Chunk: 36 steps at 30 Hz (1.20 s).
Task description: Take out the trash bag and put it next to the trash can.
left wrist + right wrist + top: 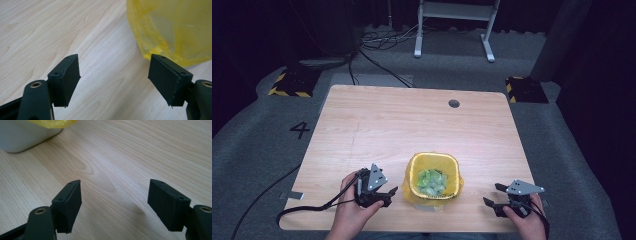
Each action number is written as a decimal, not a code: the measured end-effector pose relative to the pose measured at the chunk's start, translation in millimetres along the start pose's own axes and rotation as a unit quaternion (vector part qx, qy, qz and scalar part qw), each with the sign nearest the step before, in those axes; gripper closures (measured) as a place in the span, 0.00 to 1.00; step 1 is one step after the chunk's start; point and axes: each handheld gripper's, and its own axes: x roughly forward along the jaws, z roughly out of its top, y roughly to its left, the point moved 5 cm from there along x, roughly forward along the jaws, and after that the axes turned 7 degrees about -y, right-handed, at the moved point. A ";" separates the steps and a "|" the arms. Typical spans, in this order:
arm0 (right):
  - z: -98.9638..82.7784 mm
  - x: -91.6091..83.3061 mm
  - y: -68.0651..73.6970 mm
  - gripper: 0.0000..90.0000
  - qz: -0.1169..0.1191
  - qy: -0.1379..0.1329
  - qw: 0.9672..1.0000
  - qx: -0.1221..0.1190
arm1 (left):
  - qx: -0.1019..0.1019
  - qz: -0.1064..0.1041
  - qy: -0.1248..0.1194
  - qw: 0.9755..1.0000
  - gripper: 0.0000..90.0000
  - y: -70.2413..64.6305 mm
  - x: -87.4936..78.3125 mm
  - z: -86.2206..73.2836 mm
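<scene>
The bin (434, 176), lined with a yellow bag (172, 27), stands near the table's (412, 120) near edge, between the two grippers. The left gripper (384, 195) is nearer, the bag just right of its jaws, which gape wide and hold nothing. The right gripper (493, 196) sits farther off to the right, equally wide and empty.

Only readable mark was a black "4" (300, 129) on the grey floor mat (257, 145), left of the table (377, 120).
</scene>
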 end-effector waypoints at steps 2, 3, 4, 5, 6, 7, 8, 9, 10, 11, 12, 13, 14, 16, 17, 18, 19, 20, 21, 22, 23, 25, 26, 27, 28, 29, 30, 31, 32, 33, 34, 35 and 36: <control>1.8 0.5 1.9 0.30 0.004 0.001 1.000 -0.002 | -0.001 -0.003 0.002 1.000 0.27 -3.1 -0.9 -1.9; 3.0 1.1 3.2 0.30 0.007 0.000 1.000 -0.003 | 0.001 -0.003 0.006 1.000 0.27 -4.2 -1.0 -3.2; 4.2 1.7 4.4 0.30 0.010 -0.001 1.000 -0.003 | 0.002 -0.003 0.009 1.000 0.27 -5.5 -0.7 -4.7; 6.6 3.0 6.6 0.29 0.015 -0.003 1.000 -0.004 | 0.003 -0.003 0.013 1.000 0.27 -6.6 -0.3 -6.2; 6.6 3.0 6.6 0.29 0.015 -0.003 1.000 -0.004 | 0.003 -0.004 0.016 1.000 0.27 -7.8 0.3 -7.6; 8.7 3.5 7.8 0.29 0.019 -0.006 1.000 -0.007 | 0.004 -0.005 0.018 1.000 0.27 -9.1 1.1 -8.8; 8.7 3.5 7.8 0.29 0.019 -0.006 1.000 -0.007 | 0.005 -0.005 0.019 1.000 0.27 -10.5 1.5 -9.8; 9.6 3.8 7.9 0.29 0.020 -0.008 1.000 -0.010 | 0.006 -0.007 0.021 1.000 0.27 -12.1 1.6 -10.6; 10.3 4.0 8.1 0.29 0.020 -0.007 1.000 -0.010 | 0.006 -0.012 0.020 1.000 0.27 -14.2 1.4 -11.3; 11.1 4.5 7.9 0.29 0.020 -0.008 1.000 -0.013 | 0.005 -0.017 0.021 1.000 0.27 -16.4 0.7 -12.1; 11.7 4.8 7.9 0.29 0.021 -0.008 1.000 -0.014 | 0.005 -0.022 0.020 1.000 0.27 -18.7 0.3 -12.9; 12.3 5.0 7.9 0.29 0.021 -0.008 1.000 -0.014 | 0.005 -0.026 0.021 0.999 0.27 -20.9 -0.2 -13.8; 12.8 5.3 8.2 0.29 0.022 -0.008 1.000 -0.016 | 0.006 -0.029 0.020 0.999 0.27 -23.1 -0.2 -14.5; 14.5 6.0 10.4 0.29 0.025 -0.008 0.999 -0.018 | 0.005 -0.037 0.021 0.999 0.27 -26.7 0.9 -15.6; 15.6 6.4 11.8 0.28 0.028 -0.009 0.999 -0.019 | 0.004 -0.040 0.020 0.999 0.27 -27.5 1.7 -15.6; 16.5 6.7 12.9 0.28 0.031 -0.010 0.999 -0.020 | 0.001 -0.044 0.019 0.999 0.28 -28.8 3.2 -15.7; 17.8 7.4 14.6 0.28 0.036 -0.010 0.999 -0.020 | 0.000 -0.047 0.018 0.999 0.28 -30.3 5.1 -15.8; 19.0 8.4 16.1 0.27 0.040 -0.012 0.999 -0.020 | -0.001 -0.050 0.017 0.999 0.29 -31.9 6.7 -16.4; 20.1 9.5 17.7 0.26 0.044 -0.013 0.999 -0.018 | -0.002 -0.054 0.017 0.998 0.29 -33.3 8.5 -17.0; 21.4 10.6 18.9 0.26 0.047 -0.015 0.999 -0.018 | -0.002 -0.055 0.017 0.998 0.30 -34.4 10.0 -17.6; 22.8 11.4 20.2 0.26 0.050 -0.016 0.998 -0.019 | -0.001 -0.058 0.016 0.998 0.30 -35.3 11.4 -18.0; 27.0 13.7 23.6 0.24 0.057 -0.019 0.998 -0.020 | -0.006 -0.065 0.010 0.998 0.30 -37.0 13.5 -17.3; 29.3 14.9 25.2 0.24 0.060 -0.021 0.998 -0.022 | -0.008 -0.067 0.006 0.998 0.30 -37.6 13.9 -16.6; 31.7 16.3 27.0 0.23 0.063 -0.023 0.997 -0.024 | -0.010 -0.069 -0.001 0.998 0.31 -38.4 14.7 -15.7; 34.2 18.0 29.3 0.22 0.068 -0.023 0.997 -0.027 | -0.010 -0.073 -0.001 0.997 0.32 -39.2 15.3 -15.3; 36.0 19.7 31.3 0.21 0.073 -0.024 0.997 -0.029 | -0.009 -0.074 0.000 0.997 0.33 -39.7 15.8 -15.2; 37.0 21.2 32.8 0.20 0.076 -0.023 0.996 -0.030 | -0.008 -0.075 -0.001 0.997 0.33 -40.6 16.4 -14.9; 37.9 22.8 34.2 0.19 0.079 -0.023 0.996 -0.031 | -0.006 -0.074 0.000 0.997 0.33 -41.4 16.9 -14.5; 38.7 24.6 36.0 0.19 0.083 -0.022 0.996 -0.034 | -0.002 -0.073 -0.002 0.997 0.33 -42.5 17.5 -13.9; 39.5 26.2 37.9 0.19 0.086 -0.022 0.995 -0.037 | 0.006 -0.071 -0.002 0.997 0.35 -43.3 18.1 -13.0; 40.2 27.5 40.0 0.18 0.090 -0.023 0.995 -0.039 | 0.013 -0.069 -0.004 0.998 0.38 -44.3 18.9 -11.9; 40.8 28.9 42.1 0.18 0.094 -0.023 0.995 -0.040 | 0.017 -0.070 -0.005 0.997 0.39 -45.3 19.8 -10.7; 41.4 30.1 44.1 0.19 0.096 -0.023 0.994 -0.041 | 0.026 -0.068 -0.006 0.997 0.43 -46.2 21.3 -9.4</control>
